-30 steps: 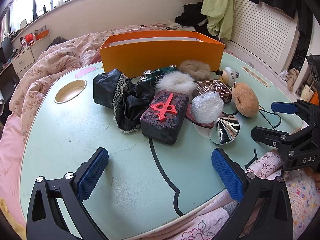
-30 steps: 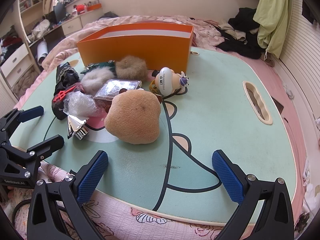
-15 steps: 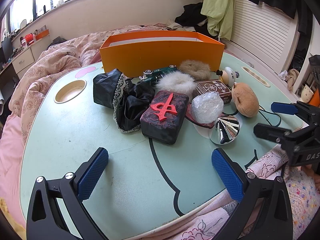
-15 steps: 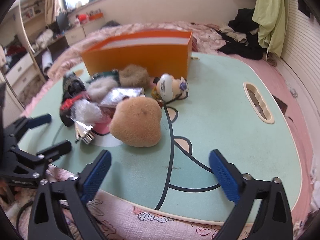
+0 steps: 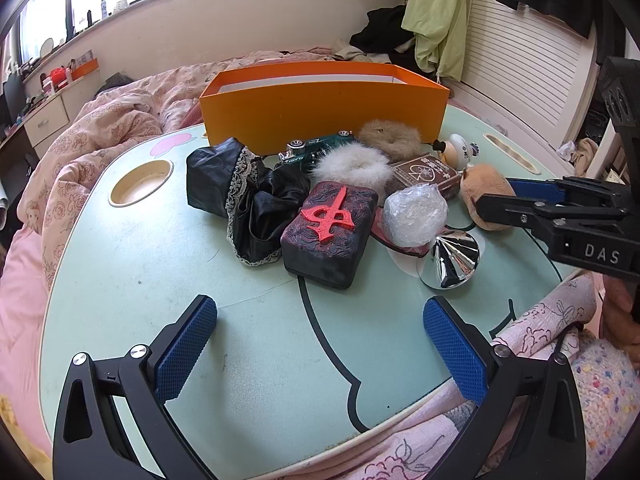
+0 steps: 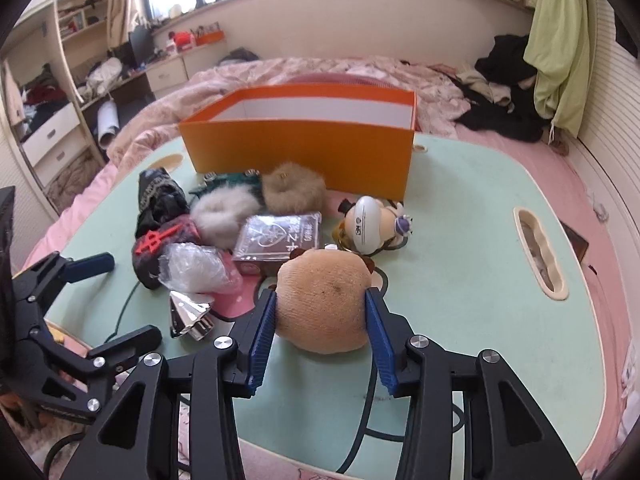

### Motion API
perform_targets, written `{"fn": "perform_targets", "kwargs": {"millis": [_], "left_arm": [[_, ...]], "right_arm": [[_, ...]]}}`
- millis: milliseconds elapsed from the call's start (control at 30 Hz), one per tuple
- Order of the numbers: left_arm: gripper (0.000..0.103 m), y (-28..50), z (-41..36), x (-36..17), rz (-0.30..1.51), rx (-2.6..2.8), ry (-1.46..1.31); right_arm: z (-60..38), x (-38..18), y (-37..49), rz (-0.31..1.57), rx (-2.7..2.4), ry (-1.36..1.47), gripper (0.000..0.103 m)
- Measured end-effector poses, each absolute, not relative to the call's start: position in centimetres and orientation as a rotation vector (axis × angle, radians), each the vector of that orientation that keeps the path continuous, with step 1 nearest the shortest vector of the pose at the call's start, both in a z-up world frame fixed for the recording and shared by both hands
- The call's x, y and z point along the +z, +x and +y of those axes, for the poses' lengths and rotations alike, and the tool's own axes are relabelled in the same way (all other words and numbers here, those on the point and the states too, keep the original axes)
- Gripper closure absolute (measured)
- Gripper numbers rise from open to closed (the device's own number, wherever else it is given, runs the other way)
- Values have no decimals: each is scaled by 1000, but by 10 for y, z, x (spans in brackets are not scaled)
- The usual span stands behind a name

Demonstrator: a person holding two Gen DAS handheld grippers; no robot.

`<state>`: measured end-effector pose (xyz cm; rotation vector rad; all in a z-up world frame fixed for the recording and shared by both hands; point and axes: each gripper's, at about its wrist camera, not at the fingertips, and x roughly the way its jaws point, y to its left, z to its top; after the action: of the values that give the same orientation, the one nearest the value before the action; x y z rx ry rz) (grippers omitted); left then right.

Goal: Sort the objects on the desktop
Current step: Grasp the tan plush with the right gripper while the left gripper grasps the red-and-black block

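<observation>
We grip the tan plush toy [image 6: 324, 300] with our right gripper [image 6: 320, 322]; our left gripper [image 5: 320, 344] hangs released. The orange box [image 6: 304, 148] looks empty, so nearly everything is left to sort.

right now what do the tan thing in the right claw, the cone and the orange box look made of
Tan thing: plush fabric, matte and fuzzy.
Cone: mirror-bright, probably metal or chromed plastic.
Orange box: likely cardboard, with thin flat walls, matte outside, white inside.

Your right tool [image 6: 320, 316] has its pads pressed against both sides of something; your left tool [image 5: 320, 344] hangs spread wide.
</observation>
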<state>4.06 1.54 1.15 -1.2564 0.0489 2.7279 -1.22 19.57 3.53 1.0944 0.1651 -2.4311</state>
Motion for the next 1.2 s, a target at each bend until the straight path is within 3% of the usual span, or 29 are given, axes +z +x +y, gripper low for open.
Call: {"fn": "perform_targets", "kwargs": {"millis": [200,400,633,700,767,867,1200], "left_arm": [[0,41,15,12,46,2730,-1257],[1,43,6,17,0,2785,-1246],[26,27,13,26,22,2772,-1198],[28,20,17,27,21,2755,-1189],[45,13,21,28,17,2729,-1189],[59,8,26,27,19,2691,-1189],[63,49,5,40,-99,2713,-1045]], "right_arm": [[221,52,14,49,-2466,923,60],[222,50,12,27,-2468,945,60],[223,47,12,19,-2464,969,58],[223,46,12,16,-2464,972,58],[224,46,11,12,-2463,973,58],[224,45,11,4,-2462,980,58],[225,46,14,0,-2474,969,58]]}}
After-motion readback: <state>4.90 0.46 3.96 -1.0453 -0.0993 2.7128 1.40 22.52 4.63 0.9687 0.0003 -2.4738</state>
